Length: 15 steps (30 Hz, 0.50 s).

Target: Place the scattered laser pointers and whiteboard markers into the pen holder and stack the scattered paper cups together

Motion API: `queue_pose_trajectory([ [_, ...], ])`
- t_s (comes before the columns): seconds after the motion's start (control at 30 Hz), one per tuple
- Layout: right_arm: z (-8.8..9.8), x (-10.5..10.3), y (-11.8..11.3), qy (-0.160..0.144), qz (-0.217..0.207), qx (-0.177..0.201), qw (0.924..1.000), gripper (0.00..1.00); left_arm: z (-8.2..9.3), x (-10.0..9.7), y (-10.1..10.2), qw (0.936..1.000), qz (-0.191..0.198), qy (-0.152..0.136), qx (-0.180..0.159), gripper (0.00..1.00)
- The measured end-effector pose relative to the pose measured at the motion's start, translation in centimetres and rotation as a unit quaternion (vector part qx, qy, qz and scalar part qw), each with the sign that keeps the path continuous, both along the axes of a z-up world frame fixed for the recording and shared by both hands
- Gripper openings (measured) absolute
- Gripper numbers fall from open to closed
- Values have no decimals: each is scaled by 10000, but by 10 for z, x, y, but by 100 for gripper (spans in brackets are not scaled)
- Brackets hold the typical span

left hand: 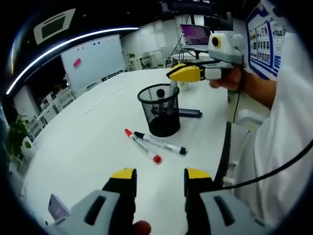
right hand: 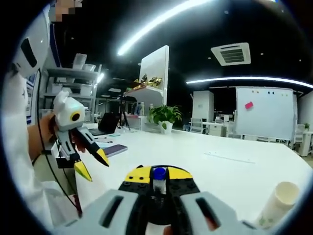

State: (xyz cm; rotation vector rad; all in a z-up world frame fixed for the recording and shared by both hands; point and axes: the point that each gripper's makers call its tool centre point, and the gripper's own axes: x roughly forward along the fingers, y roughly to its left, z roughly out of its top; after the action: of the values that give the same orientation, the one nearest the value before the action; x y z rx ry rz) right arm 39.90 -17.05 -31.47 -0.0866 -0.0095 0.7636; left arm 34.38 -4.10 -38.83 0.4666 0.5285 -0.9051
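Observation:
A black mesh pen holder stands mid-table in the left gripper view, a dark pen top showing inside it. My right gripper hovers just above its rim, shut on a blue-capped marker whose pale barrel points down into the holder. On the table in front of the holder lie a red-capped marker and a black-capped marker, side by side. A dark laser pointer lies behind the holder. My left gripper is open over the near table, and appears held in a hand in the right gripper view.
A stack of white paper cups lies at the right of the white table. A small purple card sits near the left edge. A dark notebook and a laptop are further off. A person's white sleeve fills the right side.

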Motion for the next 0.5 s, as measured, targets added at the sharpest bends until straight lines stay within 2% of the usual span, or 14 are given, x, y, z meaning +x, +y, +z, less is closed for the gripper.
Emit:
queue_pose_trajectory([
  [0.37,-2,-2,-1,-92,-18,-107,9999,11,1,0,1,10000,6,-3,27,40],
  [0.5,-2,-2,-2,-110,-17,-148,9998,14,0,-1,0,10000,6,-6,5,40],
])
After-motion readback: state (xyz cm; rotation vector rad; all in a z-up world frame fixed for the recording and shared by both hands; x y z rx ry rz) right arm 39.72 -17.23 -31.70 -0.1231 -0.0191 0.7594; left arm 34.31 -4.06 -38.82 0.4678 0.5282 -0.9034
